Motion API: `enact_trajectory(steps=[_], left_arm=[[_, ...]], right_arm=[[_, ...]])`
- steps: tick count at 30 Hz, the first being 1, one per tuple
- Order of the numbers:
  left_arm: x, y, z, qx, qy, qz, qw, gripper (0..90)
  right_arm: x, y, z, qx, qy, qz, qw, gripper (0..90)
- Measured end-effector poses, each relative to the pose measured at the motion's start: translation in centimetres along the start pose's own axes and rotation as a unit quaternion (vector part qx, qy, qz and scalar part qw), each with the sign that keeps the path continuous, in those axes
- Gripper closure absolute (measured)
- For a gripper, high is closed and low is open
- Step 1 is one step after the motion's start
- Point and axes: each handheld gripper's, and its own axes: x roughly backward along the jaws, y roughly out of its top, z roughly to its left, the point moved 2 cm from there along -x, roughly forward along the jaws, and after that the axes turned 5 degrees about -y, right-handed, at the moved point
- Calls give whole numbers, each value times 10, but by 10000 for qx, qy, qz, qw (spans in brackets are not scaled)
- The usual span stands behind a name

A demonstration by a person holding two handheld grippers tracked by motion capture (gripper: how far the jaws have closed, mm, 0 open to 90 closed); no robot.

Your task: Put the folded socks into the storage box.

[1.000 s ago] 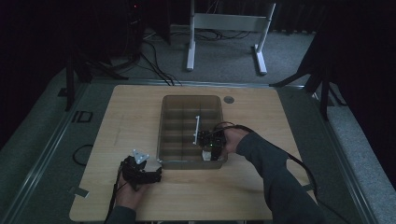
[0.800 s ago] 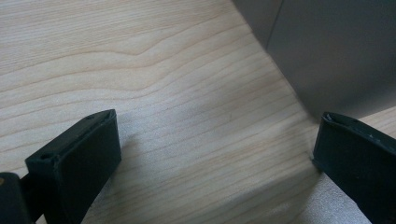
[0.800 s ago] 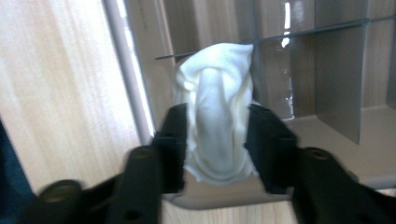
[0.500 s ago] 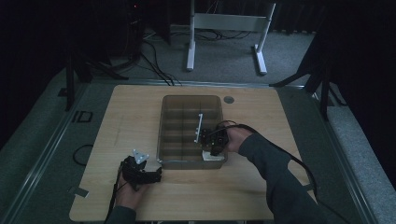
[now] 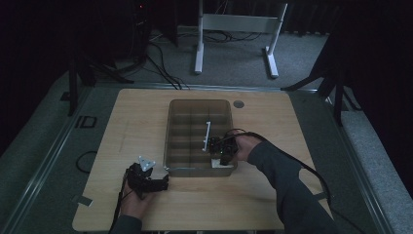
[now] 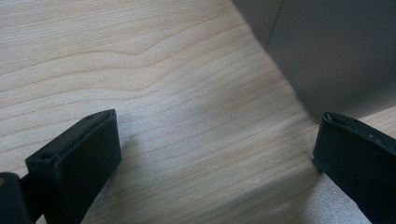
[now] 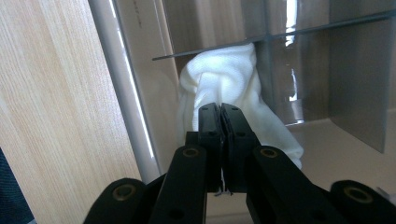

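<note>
Organizer box (image 5: 181, 127), smoky translucent plastic with thin dividers, sits mid tabletop (image 5: 131, 122). We've got the right gripper (image 7: 219, 116) clenched on a soft white cloth (image 7: 224, 84) bunched in a near corner compartment. Left gripper (image 6: 210, 154) rests released on pale woodgrain beside the box.
</note>
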Motion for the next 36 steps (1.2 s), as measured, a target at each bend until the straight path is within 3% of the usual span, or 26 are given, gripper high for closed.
enact_trajectory(steps=[17, 36], left_arm=[[0, 0, 0, 0, 0, 0, 10000, 10], [0, 0, 0, 0, -3, 3, 10000, 10]], right_arm=[[0, -4, -1, -21, -131, 155, 9998, 875], [-22, -3, -2, -98, -39, 354, 9993, 898]])
